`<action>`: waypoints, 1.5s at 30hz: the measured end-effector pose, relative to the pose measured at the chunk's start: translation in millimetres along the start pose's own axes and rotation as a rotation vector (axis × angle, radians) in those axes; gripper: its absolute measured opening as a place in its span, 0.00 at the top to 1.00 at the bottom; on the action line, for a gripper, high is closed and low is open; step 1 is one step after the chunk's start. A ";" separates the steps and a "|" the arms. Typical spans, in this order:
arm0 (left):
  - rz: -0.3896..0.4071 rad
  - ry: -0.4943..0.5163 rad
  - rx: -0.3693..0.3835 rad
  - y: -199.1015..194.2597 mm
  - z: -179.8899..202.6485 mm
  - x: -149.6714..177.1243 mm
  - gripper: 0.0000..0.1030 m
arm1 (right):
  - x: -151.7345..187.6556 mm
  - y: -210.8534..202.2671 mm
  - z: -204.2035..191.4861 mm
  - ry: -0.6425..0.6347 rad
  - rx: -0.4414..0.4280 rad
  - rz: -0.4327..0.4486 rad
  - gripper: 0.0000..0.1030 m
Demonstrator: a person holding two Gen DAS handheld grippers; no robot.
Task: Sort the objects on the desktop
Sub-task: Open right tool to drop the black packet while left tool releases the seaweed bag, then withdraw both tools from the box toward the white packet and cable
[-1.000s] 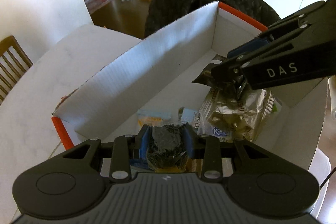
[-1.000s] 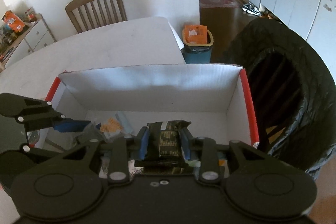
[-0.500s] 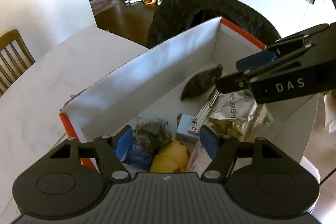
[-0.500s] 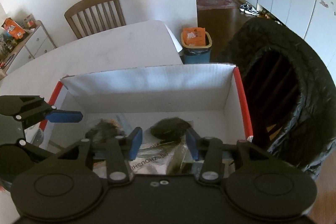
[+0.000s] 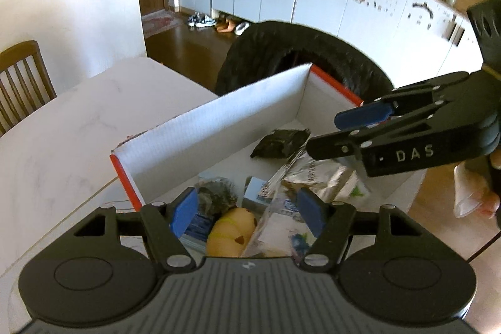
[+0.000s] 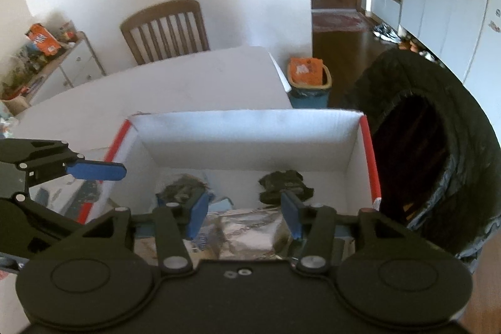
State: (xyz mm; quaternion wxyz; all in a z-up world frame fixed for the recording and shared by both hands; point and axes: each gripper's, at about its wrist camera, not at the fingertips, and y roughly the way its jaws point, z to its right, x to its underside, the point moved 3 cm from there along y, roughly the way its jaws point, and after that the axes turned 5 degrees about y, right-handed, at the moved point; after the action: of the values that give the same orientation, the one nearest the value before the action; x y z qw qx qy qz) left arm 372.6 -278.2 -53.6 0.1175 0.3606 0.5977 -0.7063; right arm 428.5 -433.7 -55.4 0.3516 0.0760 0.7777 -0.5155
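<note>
A white cardboard box [image 5: 219, 127] with red edges stands on the white table [image 5: 78, 121]. In it lie two dark crumpled wrappers, one by the far wall [image 5: 278, 143] [image 6: 285, 187] and one nearer the left end [image 5: 216, 196] [image 6: 181, 190]. A silver snack bag [image 5: 313, 174] [image 6: 247, 227] and a yellow item [image 5: 231, 233] lie there too. My left gripper [image 5: 247, 213] hovers open above the box's near left part with nothing between its pads. My right gripper [image 6: 244, 216] is open too and empty; in the left wrist view it [image 5: 325, 132] reaches in over the box from the right.
A large black bin bag [image 6: 438, 146] gapes just beyond the box's right end. A wooden chair [image 6: 166, 30] stands at the table's far side and a small bin [image 6: 308, 77] with an orange liner is on the floor. White cabinets line the far wall.
Both grippers were shut on dark wrappers; both have opened, the wrappers now lie in the box, and both grippers have risen and drawn back.
</note>
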 end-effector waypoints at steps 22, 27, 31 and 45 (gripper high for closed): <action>0.153 -0.087 0.057 -87.1 -17.9 49.4 0.20 | 33.3 -46.9 -47.9 -0.029 -0.001 0.108 0.27; 0.173 -0.117 0.061 -107.2 -31.9 65.6 0.20 | 44.3 -53.4 -71.7 -0.042 -0.006 0.132 0.19; 0.182 -0.117 0.020 -123.3 -42.3 78.0 0.20 | 53.6 -54.2 -91.2 -0.032 -0.019 0.133 0.15; 0.226 -0.159 -0.009 -174.0 -92.8 138.4 0.00 | 84.6 -40.8 -179.3 -0.061 -0.037 0.116 0.10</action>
State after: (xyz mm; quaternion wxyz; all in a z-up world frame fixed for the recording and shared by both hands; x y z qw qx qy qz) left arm 204.3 -110.4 -13.8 0.2450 0.3681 0.5453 -0.7121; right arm 262.1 -319.7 -38.1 0.4058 0.0987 0.7702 -0.4821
